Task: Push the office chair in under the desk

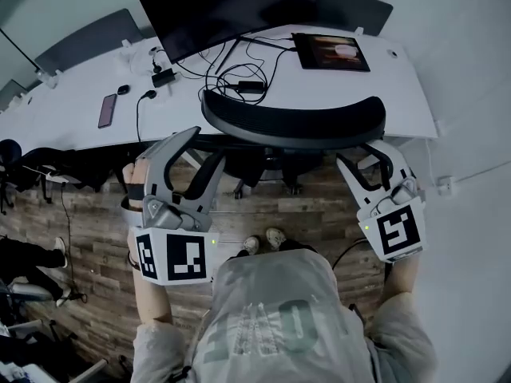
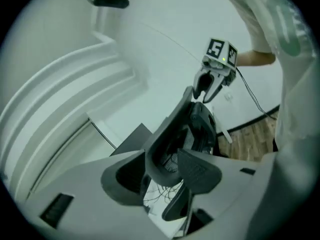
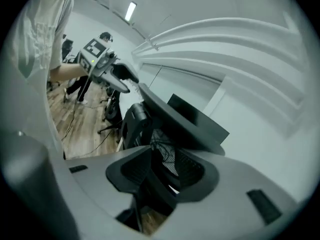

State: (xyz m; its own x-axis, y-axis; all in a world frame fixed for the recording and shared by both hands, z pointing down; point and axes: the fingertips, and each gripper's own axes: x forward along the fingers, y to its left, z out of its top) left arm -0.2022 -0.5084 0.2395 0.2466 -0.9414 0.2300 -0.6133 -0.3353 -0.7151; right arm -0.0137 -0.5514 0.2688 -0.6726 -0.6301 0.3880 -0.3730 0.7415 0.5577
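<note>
The black office chair's curved backrest (image 1: 295,126) stands right at the front edge of the white desk (image 1: 399,94), with the seat below it under the desk edge. My left gripper (image 1: 206,146) is at the backrest's left end with its jaws spread wide. In the left gripper view the backrest edge (image 2: 172,129) runs between the pads without being pressed by them. My right gripper (image 1: 363,154) is shut on the backrest's right end. The right gripper view shows that rim (image 3: 175,119) clamped between its pads.
On the desk are a dark monitor (image 1: 227,6), a tablet (image 1: 330,52), a phone (image 1: 107,110) and tangled cables (image 1: 239,74). Another chair (image 1: 48,170) stands at the left. The person's shoes (image 1: 263,240) rest on the wooden floor behind the chair.
</note>
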